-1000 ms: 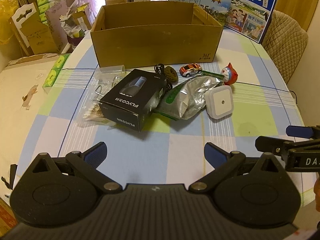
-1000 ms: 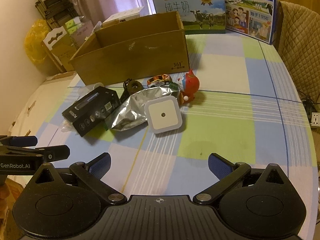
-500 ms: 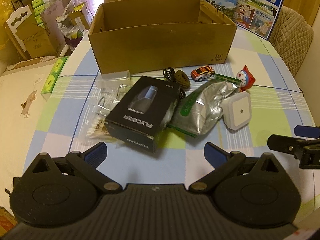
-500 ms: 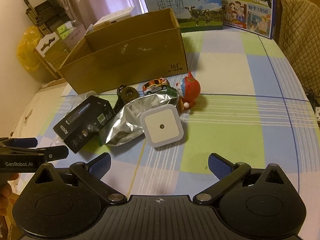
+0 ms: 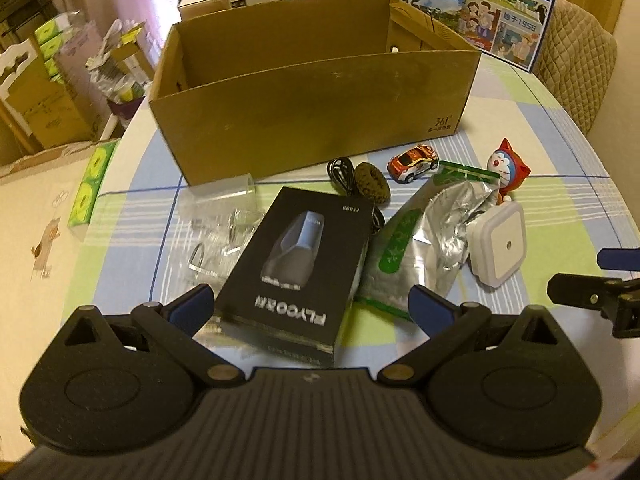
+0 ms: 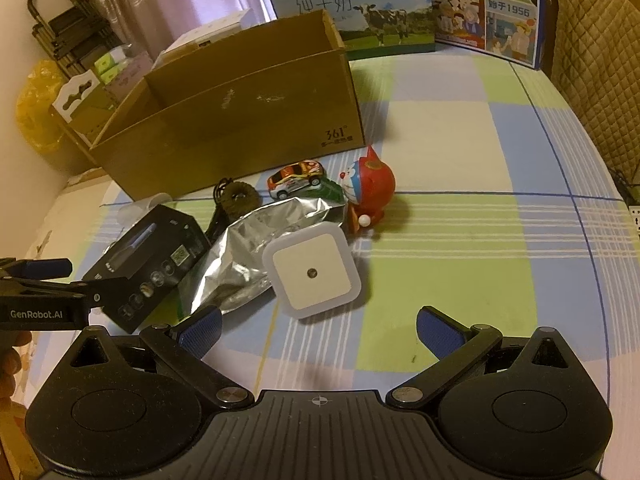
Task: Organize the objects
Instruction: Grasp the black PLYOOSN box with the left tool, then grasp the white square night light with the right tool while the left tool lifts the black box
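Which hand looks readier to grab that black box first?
Left. The open left gripper already frames the black box; the right gripper faces the white square light.

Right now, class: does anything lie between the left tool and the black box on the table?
Nothing visible does. The left tool is open, and the black box lies directly ahead with its near end between the fingers.

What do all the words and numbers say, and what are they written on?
"FLYCO", upside down: flat black product box; small code too blurred.
"361°": brown cardboard box; line beneath too small.
"纯牛奶": pale blue milk carton with cow picture.
"始于1956": dark blue milk carton with cartoon family.
"GenRobot.AI": black left tool.
Green-and-silver foil pouch: print unreadable.
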The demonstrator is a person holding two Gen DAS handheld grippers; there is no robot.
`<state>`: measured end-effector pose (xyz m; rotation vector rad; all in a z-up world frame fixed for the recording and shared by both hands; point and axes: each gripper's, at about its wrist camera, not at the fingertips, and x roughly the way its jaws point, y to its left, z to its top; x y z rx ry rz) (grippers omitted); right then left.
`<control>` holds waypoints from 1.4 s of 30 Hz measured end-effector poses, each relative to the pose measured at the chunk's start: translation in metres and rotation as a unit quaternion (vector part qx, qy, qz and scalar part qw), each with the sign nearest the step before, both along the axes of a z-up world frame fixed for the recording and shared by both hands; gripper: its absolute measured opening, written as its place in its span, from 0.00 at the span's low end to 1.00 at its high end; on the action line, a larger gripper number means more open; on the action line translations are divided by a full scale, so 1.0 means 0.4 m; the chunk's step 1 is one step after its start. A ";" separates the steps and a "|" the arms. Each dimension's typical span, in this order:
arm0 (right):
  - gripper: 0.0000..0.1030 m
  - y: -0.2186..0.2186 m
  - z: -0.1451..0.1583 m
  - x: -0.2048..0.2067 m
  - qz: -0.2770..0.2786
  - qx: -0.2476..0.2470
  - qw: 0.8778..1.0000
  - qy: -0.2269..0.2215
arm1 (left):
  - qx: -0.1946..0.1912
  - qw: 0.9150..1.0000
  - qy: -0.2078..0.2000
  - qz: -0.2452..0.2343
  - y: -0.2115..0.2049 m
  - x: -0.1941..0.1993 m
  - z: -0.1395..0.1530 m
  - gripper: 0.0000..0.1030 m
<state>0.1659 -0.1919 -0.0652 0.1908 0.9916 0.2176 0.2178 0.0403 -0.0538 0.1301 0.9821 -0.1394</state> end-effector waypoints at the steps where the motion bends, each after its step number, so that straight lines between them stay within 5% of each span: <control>1: 0.98 -0.001 -0.003 0.004 -0.001 0.001 1.000 -0.001 | 0.002 1.000 0.001 -0.004 -0.001 0.009 -0.004 0.98; 24: 0.98 -0.027 -0.057 0.042 -0.038 0.006 0.999 0.011 | 0.028 0.995 0.044 -0.086 -0.008 0.163 -0.121 0.80; 35: 0.97 0.007 -0.066 0.072 -0.014 0.006 1.000 -0.021 | 0.012 0.997 0.016 -0.071 0.010 0.142 -0.094 0.79; 42: 0.83 0.063 -0.093 0.100 0.043 -0.038 0.997 -0.045 | -0.008 0.999 -0.011 -0.042 0.044 0.123 -0.029 0.78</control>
